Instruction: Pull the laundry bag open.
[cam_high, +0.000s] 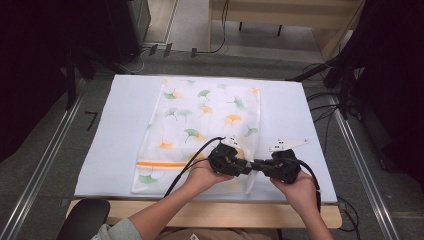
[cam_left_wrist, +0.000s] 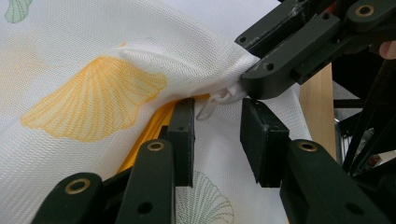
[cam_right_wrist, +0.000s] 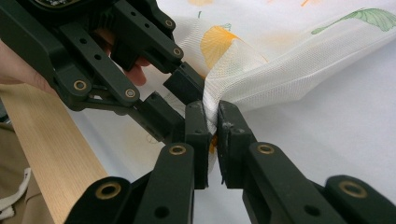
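White table cover (cam_high: 125, 130), wooden table edge (cam_high: 210, 212), floor cables (cam_high: 320, 107)

Black linked tool (cam_high: 252, 165) arms with brass-ringed pivots, trailing black cables, grey sleeve (cam_high: 117, 231).

Ahead of my jaws: grey carpet floor (cam_high: 50, 150), light wood bench (cam_high: 285, 15) at far wall, dark equipment both sides, cables (cam_high: 320, 107) w/ metal rails (cam_high: 45, 165).

In the high view my two hands and both tongs cover the near right corner of the mesh laundry bag (cam_high: 200, 120), so the grip there is too small and crowded to read. In the right tongs view my right tongs (cam_right_wrist: 212, 122) hide the pinched fabric edge. In the left tongs view the orange zipper (cam_left_wrist: 154, 128) disappears behind my left tongs (cam_left_wrist: 217, 123), and the small white tab (cam_left_wrist: 210, 106) between them is too small to name.
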